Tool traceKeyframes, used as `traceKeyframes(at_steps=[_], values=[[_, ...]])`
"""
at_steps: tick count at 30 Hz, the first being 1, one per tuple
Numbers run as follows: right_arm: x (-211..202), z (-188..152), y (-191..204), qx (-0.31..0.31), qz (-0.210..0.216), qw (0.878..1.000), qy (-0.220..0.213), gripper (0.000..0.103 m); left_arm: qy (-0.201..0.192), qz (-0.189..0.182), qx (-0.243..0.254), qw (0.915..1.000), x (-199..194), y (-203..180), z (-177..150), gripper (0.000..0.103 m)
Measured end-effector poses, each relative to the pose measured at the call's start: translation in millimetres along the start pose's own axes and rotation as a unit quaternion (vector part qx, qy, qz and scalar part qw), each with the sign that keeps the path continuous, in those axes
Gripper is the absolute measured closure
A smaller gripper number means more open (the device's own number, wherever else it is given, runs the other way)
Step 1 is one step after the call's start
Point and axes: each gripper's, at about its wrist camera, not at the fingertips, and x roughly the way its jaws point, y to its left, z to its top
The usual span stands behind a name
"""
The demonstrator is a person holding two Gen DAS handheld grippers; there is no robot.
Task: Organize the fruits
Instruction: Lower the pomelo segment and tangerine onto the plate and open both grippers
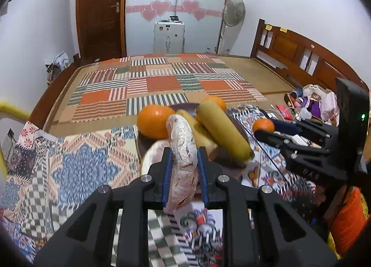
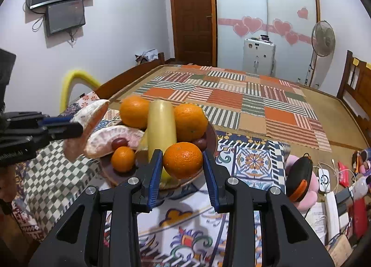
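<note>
Blue-padded fingers of the left gripper pinch a pale pink peeled pomelo wedge, held beside the brown fruit plate. It looks soft and tearable, best gripped lightly mid-body. Right gripper brackets a round orange tangerine; whether it grips is unclear.

Each tool has a matte black moulded frame with triangular cut-outs and four silver round screw heads. Finger pads are ribbed blue strips. The right tool housing carries a lit green indicator.
</note>
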Motion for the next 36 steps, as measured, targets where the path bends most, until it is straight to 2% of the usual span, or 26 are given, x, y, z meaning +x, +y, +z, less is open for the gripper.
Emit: traceKeyframes(at_steps=[6, 12, 16, 21, 26, 29, 36], values=[[20, 6, -5, -0.003, -0.012, 1.000, 0.015, 0.071, -0.008, 0.031, 0.019, 0.9993, 27, -1, 10, 0.085], [30, 6, -5, -0.002, -0.012, 0.999, 0.030, 0.071, -0.011, 0.018, 0.019, 0.9996, 44, -5, 11, 0.088], [33, 4, -6, 0.002, -0.009, 0.999, 0.037, 0.071, 0.006, 0.015, 0.021, 0.9997, 55, -8, 8, 0.088], [35, 4, -7, 0.012, -0.001, 0.999, 0.046, 0.071, 0.001, 0.012, 0.011, 0.9999, 53, -5, 6, 0.088], [32, 7, -9, 0.015, -0.007, 0.999, 0.039, 0.062, 0.002, 0.010, 0.006, 0.9999, 47, -2, 4, 0.088], [25, 10, -10, 0.019, -0.006, 0.999, 0.029, 0.061, -0.002, 0.012, 0.006, 0.9999, 39, -2, 4, 0.087], [-26, 21, 2, 0.016, -0.020, 0.999, -0.021, 0.061, -0.039, 0.018, 0.000, 0.9991, -8, -6, 4, 0.087]])
